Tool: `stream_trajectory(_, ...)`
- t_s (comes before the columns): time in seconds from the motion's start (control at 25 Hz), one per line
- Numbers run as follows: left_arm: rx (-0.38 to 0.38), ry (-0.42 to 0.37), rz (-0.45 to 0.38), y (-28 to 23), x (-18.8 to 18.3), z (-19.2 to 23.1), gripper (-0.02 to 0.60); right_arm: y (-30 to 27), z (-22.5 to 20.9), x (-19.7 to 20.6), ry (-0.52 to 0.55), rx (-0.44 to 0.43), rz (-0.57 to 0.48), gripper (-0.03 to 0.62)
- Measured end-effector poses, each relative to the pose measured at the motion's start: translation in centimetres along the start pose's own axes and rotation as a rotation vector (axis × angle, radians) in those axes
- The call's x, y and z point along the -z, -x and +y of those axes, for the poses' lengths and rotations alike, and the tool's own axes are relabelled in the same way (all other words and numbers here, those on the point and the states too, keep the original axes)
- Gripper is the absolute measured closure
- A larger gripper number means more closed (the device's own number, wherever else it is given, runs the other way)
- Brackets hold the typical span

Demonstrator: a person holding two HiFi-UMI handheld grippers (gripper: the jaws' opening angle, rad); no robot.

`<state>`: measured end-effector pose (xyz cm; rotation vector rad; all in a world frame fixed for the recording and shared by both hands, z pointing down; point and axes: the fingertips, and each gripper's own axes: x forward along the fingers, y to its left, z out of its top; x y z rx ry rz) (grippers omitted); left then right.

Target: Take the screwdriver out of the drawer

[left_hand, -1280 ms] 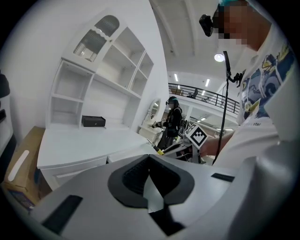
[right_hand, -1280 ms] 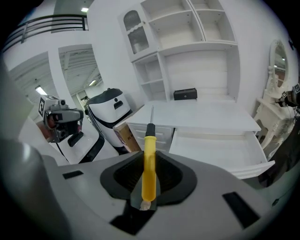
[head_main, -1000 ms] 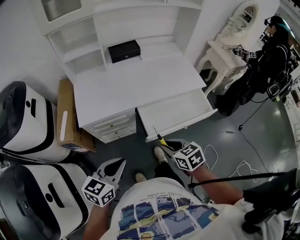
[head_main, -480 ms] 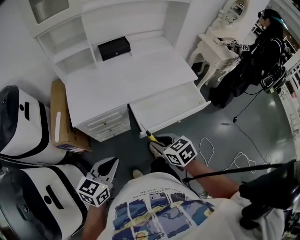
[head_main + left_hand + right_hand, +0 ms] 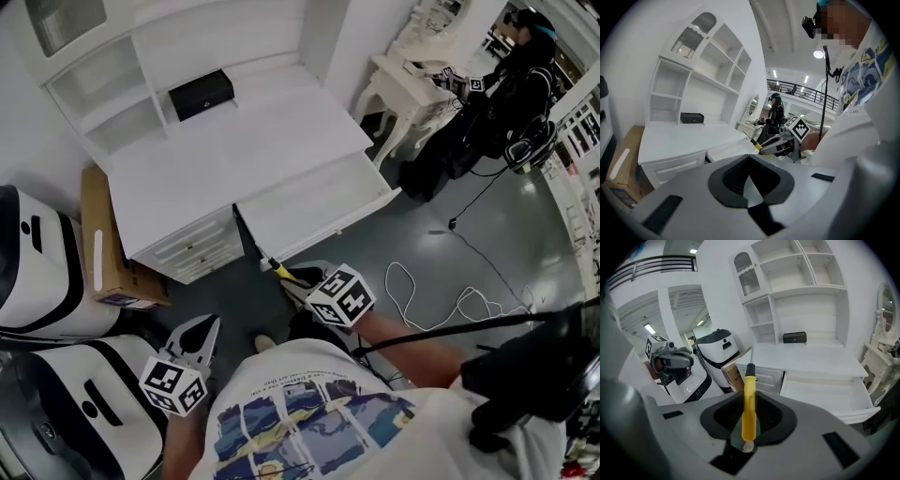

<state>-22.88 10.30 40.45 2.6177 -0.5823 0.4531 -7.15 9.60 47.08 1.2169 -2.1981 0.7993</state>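
Black box (image 5: 201, 94) sits at the back of the white worktop (image 5: 234, 155), below the shelves. Cardboard box (image 5: 101, 253) stands beside the worktop's left end. White cable (image 5: 441, 305) loops over the grey floor on the right.

Glossy yellow plastic screwdriver (image 5: 749, 401) handle; smooth matt white desk (image 5: 246, 157).

Head view swings right: surface (image 5: 234, 150), open drawer (image 5: 314, 202), left hand-held gripper (image 5: 202, 330) and right hand-held gripper (image 5: 296, 278) all sit further left in frame than a second ago. The right one, clamping the screwdriver (image 5: 280, 271), also sits slightly higher. More floor and white cable (image 5: 459, 302) show at right.
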Motion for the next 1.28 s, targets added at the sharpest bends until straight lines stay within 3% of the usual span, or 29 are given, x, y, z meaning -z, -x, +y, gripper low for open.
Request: stream_trajectory(1.28, 0.040, -0.001, 0.028, -3.5, -0.4, -0.1, 0.568, 0.0, -2.8, 0.8, -0.023, 0.009, 0.004, 0.497)
